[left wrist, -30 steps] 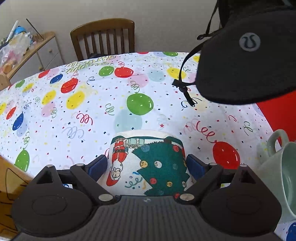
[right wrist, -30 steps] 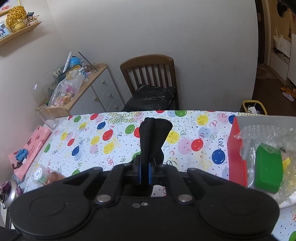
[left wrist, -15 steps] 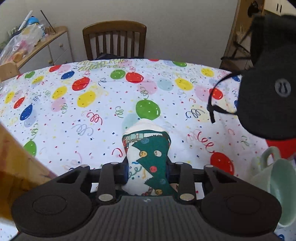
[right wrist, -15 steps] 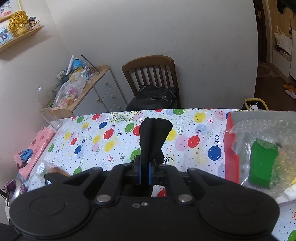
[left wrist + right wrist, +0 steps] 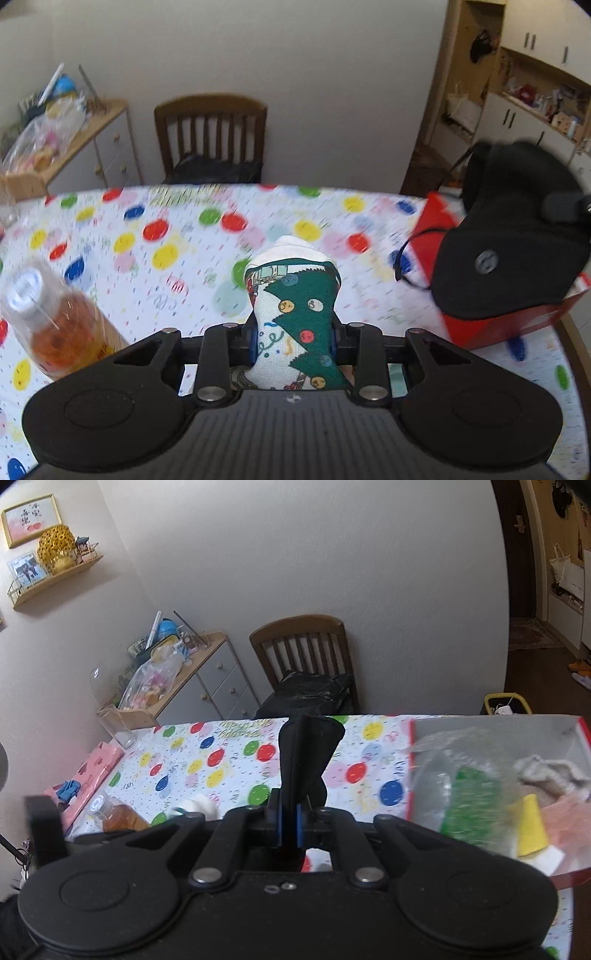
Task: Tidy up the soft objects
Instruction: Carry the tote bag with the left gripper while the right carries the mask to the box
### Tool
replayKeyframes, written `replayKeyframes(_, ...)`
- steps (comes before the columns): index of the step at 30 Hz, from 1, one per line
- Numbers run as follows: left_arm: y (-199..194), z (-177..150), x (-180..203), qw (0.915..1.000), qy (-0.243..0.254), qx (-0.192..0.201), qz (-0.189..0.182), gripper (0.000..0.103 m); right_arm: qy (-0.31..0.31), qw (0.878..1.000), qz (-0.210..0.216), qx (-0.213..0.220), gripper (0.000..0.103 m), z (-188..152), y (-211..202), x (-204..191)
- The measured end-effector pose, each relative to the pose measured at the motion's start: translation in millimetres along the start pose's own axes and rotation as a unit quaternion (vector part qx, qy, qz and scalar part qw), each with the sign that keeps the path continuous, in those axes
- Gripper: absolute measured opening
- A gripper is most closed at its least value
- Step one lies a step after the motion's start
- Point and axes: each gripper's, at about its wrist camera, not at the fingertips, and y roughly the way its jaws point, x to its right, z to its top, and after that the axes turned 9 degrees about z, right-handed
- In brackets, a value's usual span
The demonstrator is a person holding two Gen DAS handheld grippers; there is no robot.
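Bottle (image 5: 55,325): near left, clear plastic, amber liquid.
Left gripper (image 5: 293,341): we pinch a Christmas-print cloth pouch (image 5: 295,314), lifted above the table (image 5: 184,236).
Right gripper (image 5: 289,823): we clamp a black fabric cap (image 5: 513,254), round grey logo, over the red box (image 5: 417,775).

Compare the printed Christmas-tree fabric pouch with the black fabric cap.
The Christmas-tree fabric pouch is white and green with ornaments; the black fabric cap is plain with a small round logo. The pouch sits in the left tongs, the cap in the right tongs. Both are soft, gripped, and lifted off the table.
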Motion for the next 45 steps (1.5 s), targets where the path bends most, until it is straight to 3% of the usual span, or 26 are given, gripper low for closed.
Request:
replayKeyframes(9,-60.9,41.0,61.0,0.9982,0.010,0.055,-0.021,0.031,0.013,0.999,-0.003,0.029,0.006,0.1,-51.8,56.4)
replayKeyframes(18,-69.3,66.8,141.0,0.9953,0.020,0.070,-0.064,0.031,0.030,0.998,-0.026,0.055,0.006,-1.2,-99.7,114.8)
replayKeyframes(25,-41.2,88.5,202.5,0.9925,0.028,0.064,-0.101,0.031,0.043,0.995,-0.062,0.061,0.006,-5.7,-122.5,164.9)
replayKeyframes(31,-16.1,109.6,246.7,0.9917,0.041,0.073,-0.097,0.031,0.066,0.994,-0.073,0.054,0.006,-12.5,-121.2,203.1)
replayKeyframes(45,79.2,128.9,289.2,0.9946,0.020,0.044,-0.092,0.031,0.079,0.994,-0.074,0.015,0.006,-29.0,-84.5,245.1)
